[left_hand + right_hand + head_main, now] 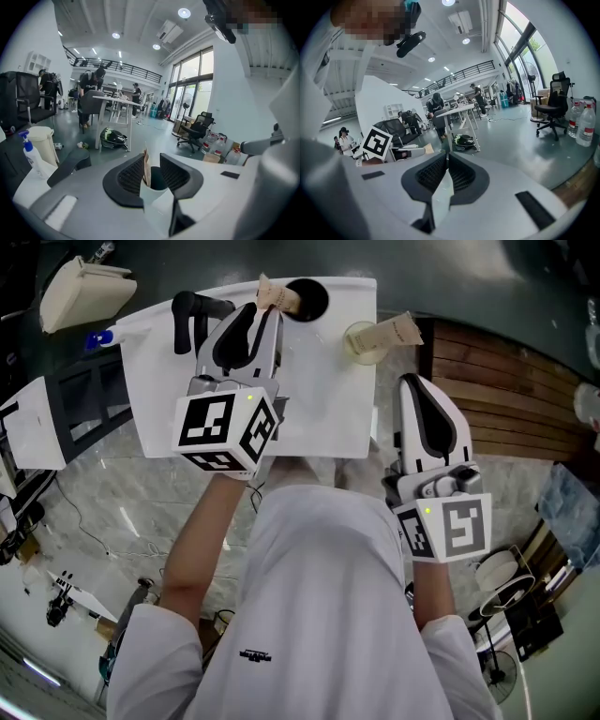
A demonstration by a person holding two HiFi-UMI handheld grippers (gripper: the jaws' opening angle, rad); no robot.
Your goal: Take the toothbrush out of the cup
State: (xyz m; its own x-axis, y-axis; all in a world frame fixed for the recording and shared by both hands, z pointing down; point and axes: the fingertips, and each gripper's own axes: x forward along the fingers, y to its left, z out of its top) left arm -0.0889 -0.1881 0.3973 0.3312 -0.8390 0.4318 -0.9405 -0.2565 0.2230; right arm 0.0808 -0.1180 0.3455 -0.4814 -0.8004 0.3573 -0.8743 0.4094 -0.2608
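Note:
A black cup (pixel 307 298) stands at the far edge of the white table (pixel 319 413). A brown paper-wrapped toothbrush (pixel 272 293) sticks up at its left rim. My left gripper (pixel 269 315) reaches over the table to it. In the left gripper view the wrapper (pixel 146 168) lies against the left jaw, with a gap to the right jaw and the dark cup (pixel 157 179) beyond, so my left gripper (pixel 152 171) is open. A second, clear cup (pixel 361 341) with another wrapped toothbrush (pixel 397 331) stands to the right. My right gripper (pixel 412 385) hangs off the table's right edge, shut and empty (pixel 446 161).
A black angled object (pixel 187 315) sits on the table's far left. A blue-capped spray bottle (pixel 98 338) and a cream container (pixel 80 292) stand beyond that corner. Wooden slats (pixel 506 390) lie to the right, with cables and gear on the floor around.

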